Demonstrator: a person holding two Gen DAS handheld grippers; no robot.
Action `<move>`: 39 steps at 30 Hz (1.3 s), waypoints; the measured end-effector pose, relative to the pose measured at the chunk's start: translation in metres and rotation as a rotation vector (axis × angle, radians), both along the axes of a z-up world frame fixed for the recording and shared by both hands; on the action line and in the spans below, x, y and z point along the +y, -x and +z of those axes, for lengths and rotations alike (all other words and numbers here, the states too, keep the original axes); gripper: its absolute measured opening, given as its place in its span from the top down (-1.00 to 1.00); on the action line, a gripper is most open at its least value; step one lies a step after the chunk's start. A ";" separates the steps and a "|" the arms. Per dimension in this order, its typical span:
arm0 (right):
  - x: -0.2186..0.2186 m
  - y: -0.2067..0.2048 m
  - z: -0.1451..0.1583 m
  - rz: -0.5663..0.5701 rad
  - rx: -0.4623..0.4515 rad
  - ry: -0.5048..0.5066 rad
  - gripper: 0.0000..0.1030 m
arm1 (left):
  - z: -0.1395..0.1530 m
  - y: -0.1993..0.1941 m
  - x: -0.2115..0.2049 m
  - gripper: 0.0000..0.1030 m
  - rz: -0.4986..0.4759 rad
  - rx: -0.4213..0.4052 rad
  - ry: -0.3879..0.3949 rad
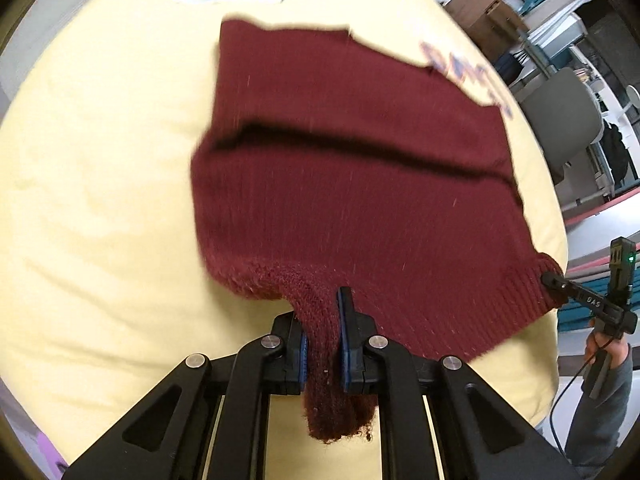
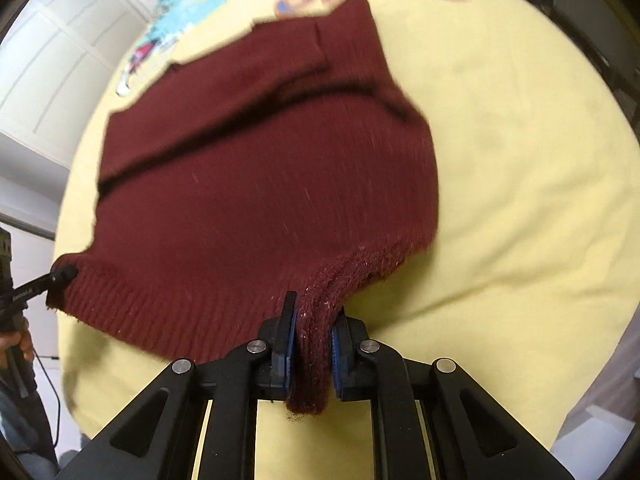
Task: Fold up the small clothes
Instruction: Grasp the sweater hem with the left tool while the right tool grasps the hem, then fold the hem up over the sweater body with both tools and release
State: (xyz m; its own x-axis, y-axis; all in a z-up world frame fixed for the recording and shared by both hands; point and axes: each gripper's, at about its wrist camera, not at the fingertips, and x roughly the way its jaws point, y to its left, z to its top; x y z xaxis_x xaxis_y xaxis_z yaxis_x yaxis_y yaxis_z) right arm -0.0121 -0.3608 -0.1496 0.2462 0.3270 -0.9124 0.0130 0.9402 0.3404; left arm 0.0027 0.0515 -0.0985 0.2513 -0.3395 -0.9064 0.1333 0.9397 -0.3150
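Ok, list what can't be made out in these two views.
- Left wrist view: the yellow sheet's far cartoon print is blurred and cut by the top edge.
- Both views: the maroon sweater's underside is hidden by its own knit.
- Right wrist view: the left gripper is mostly cut by the frame edge.

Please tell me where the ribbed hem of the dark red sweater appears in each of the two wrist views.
Left wrist view: the ribbed hem runs along the lower right, from the left hand-held gripper to the right edge.
Right wrist view: the ribbed hem runs along the lower left, up to the right hand-held gripper.
Shared landmark: the yellow printed sheet.
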 end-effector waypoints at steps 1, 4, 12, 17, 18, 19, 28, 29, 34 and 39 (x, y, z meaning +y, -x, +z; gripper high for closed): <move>-0.001 -0.005 0.009 0.000 -0.024 -0.005 0.74 | 0.005 -0.005 -0.001 0.81 0.000 -0.015 0.001; -0.005 -0.028 0.032 0.003 -0.094 -0.012 0.74 | 0.022 -0.020 -0.003 0.81 0.007 -0.061 0.007; 0.008 -0.102 0.077 -0.029 -0.251 0.014 0.75 | 0.045 -0.102 0.010 0.82 0.045 -0.168 0.004; 0.007 -0.158 0.089 -0.072 -0.298 0.039 0.76 | 0.059 -0.153 0.015 0.81 0.076 -0.218 -0.026; 0.008 -0.171 0.092 -0.079 -0.302 0.041 0.76 | 0.058 -0.165 0.015 0.81 0.079 -0.217 -0.032; 0.006 -0.184 0.093 -0.088 -0.302 0.044 0.76 | 0.056 -0.174 0.014 0.81 0.084 -0.213 -0.041; 0.013 -0.259 0.052 -0.075 -0.174 0.129 0.76 | -0.004 -0.225 -0.001 0.81 0.081 -0.187 -0.159; 0.014 -0.262 0.044 -0.073 -0.155 0.133 0.76 | -0.009 -0.229 -0.002 0.78 0.084 -0.186 -0.171; 0.019 -0.272 0.011 -0.052 -0.090 0.194 0.55 | -0.031 -0.235 -0.009 0.57 0.076 -0.144 -0.240; 0.017 -0.268 0.006 -0.055 -0.088 0.234 -0.24 | -0.023 -0.230 -0.016 -0.67 0.073 -0.201 -0.278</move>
State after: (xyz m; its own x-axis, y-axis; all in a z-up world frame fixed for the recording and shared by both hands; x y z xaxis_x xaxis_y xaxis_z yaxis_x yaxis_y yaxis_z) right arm 0.2564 -0.3441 -0.1437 0.3398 0.0934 -0.9359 0.0461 0.9922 0.1157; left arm 0.2332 0.0355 -0.1216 0.4484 -0.0614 -0.8917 0.0962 0.9952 -0.0202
